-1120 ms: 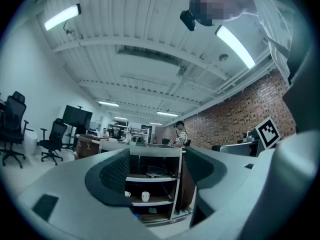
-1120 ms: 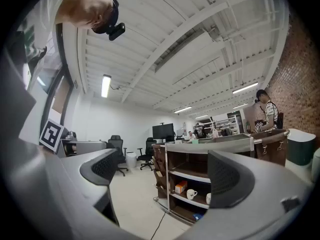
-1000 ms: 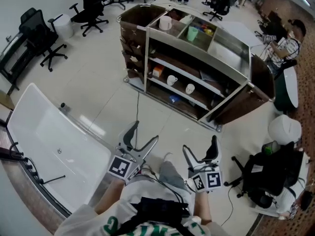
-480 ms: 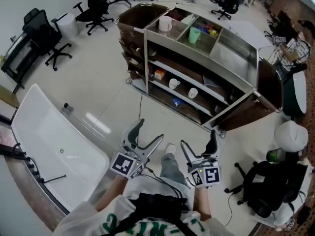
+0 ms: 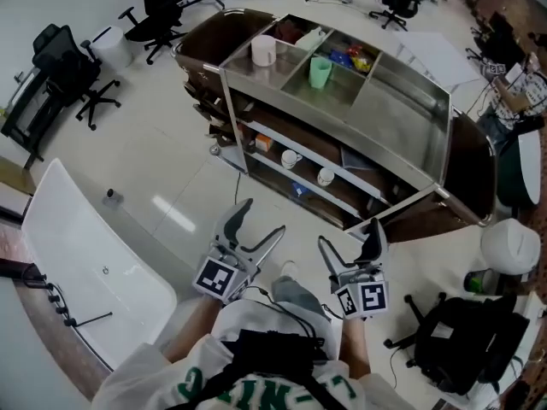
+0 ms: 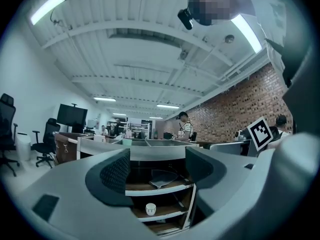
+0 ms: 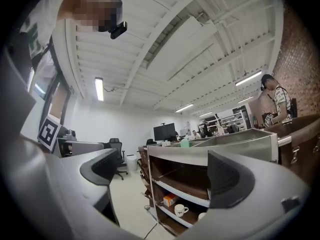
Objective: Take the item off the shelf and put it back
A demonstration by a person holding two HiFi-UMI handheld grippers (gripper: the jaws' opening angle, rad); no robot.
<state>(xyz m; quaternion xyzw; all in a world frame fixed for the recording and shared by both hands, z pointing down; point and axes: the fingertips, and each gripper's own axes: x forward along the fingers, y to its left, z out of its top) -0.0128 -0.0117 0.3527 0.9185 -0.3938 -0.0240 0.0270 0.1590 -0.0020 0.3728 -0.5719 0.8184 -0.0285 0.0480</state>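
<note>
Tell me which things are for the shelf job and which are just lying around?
For the job:
- shelf
- white mug and orange box on it; either could be the item
- left gripper and right gripper, both open and empty

Just lying about:
- office chair
- white table
- black backpack

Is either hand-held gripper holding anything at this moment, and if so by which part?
Nothing is held. The left hand-held gripper and the right hand-held gripper both have their jaws apart and empty, short of the shelf cart.
</note>
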